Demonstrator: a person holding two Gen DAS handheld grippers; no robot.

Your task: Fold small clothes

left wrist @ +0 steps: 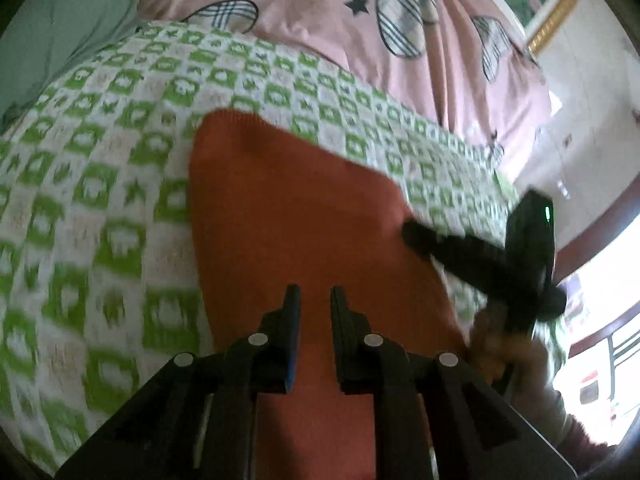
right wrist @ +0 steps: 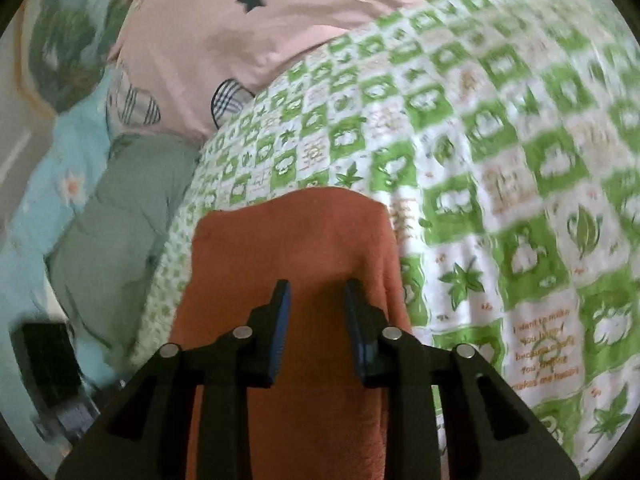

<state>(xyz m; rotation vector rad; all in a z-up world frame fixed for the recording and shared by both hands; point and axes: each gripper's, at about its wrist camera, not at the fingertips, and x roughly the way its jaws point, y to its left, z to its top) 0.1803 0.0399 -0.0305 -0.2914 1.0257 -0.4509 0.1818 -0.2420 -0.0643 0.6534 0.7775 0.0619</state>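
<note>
An orange-red knitted garment (left wrist: 288, 208) lies flat on a green and white checked blanket (left wrist: 100, 168). It also shows in the right wrist view (right wrist: 296, 240). My left gripper (left wrist: 316, 300) is open and empty, its jaws a small gap apart just above the garment. My right gripper (right wrist: 318, 294) is open and empty over the garment's near part. In the left wrist view the right gripper (left wrist: 416, 236) shows as a dark blurred shape at the garment's right edge.
A pink quilt (left wrist: 340, 8) with plaid hearts lies beyond the blanket. Grey-green cloth (right wrist: 120, 216) and a light blue floral sheet (right wrist: 60, 184) lie to the left. A bright window (left wrist: 608, 320) is at the right.
</note>
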